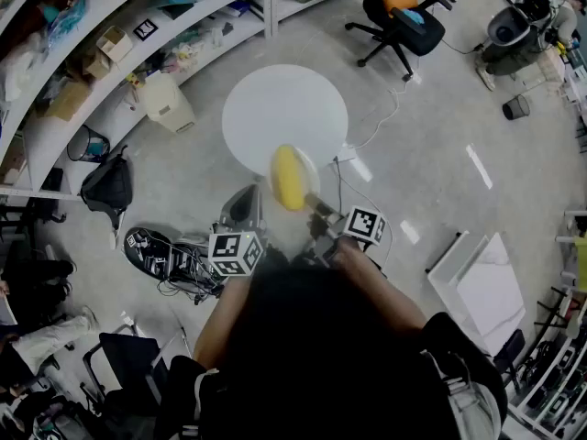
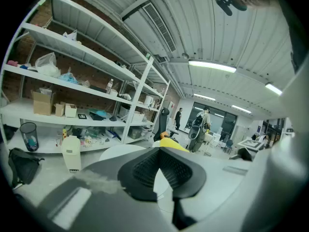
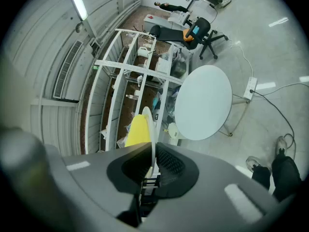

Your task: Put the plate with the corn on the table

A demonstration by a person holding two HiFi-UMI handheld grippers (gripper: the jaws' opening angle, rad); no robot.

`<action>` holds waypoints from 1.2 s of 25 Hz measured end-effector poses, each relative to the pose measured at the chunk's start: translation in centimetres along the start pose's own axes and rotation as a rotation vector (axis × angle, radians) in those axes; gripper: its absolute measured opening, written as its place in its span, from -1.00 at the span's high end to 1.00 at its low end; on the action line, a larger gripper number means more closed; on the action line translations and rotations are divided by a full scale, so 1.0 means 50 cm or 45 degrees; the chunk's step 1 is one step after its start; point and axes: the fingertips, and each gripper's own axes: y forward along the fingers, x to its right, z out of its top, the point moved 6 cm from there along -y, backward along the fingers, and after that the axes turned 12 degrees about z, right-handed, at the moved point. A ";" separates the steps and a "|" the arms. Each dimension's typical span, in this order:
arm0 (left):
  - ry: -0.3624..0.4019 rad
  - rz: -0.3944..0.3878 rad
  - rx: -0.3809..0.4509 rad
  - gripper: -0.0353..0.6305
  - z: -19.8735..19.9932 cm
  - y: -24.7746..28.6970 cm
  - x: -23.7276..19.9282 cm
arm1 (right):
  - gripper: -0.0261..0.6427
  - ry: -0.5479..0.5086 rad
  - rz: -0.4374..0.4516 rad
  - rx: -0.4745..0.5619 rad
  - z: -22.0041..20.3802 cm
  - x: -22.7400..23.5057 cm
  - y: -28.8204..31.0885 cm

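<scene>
While we are clamping the right gripper [image 3: 152, 162] on the rim of the white plate [image 3: 152, 125], holding it in the air by the near edge of the round white table [image 1: 275, 99], yellow corn [image 1: 289, 178] lying on it, left gripper [image 2: 161, 152] waiting alongside, jaws together on nothing, black-and-white square markers [image 1: 365, 225] showing on the cubes

The round white table [image 1: 284, 117] is viewed steeply from above by the head camera, nearly level from close by the left gripper camera, and obliquely, rolled sideways, by the right. Table and white corn-bearing plate [image 1: 312, 166] are shared by all.
</scene>
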 end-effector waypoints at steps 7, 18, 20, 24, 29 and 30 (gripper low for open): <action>-0.003 -0.002 -0.003 0.88 0.001 -0.003 0.002 | 0.82 0.011 0.001 0.002 -0.003 -0.003 -0.001; -0.013 -0.012 -0.002 0.88 0.002 -0.008 -0.015 | 0.81 0.027 -0.032 0.037 -0.010 0.003 0.007; -0.017 -0.017 -0.003 0.88 0.003 -0.007 -0.026 | 0.81 0.017 -0.027 0.044 -0.014 -0.001 0.017; -0.016 -0.030 -0.003 0.88 0.011 -0.009 -0.047 | 0.81 0.009 0.004 0.068 -0.019 -0.011 0.037; -0.013 -0.040 -0.002 0.88 0.008 -0.011 -0.070 | 0.81 -0.002 0.003 0.102 -0.025 -0.016 0.049; -0.011 -0.043 -0.002 0.88 0.009 -0.011 -0.074 | 0.81 -0.002 0.008 0.109 -0.026 -0.017 0.053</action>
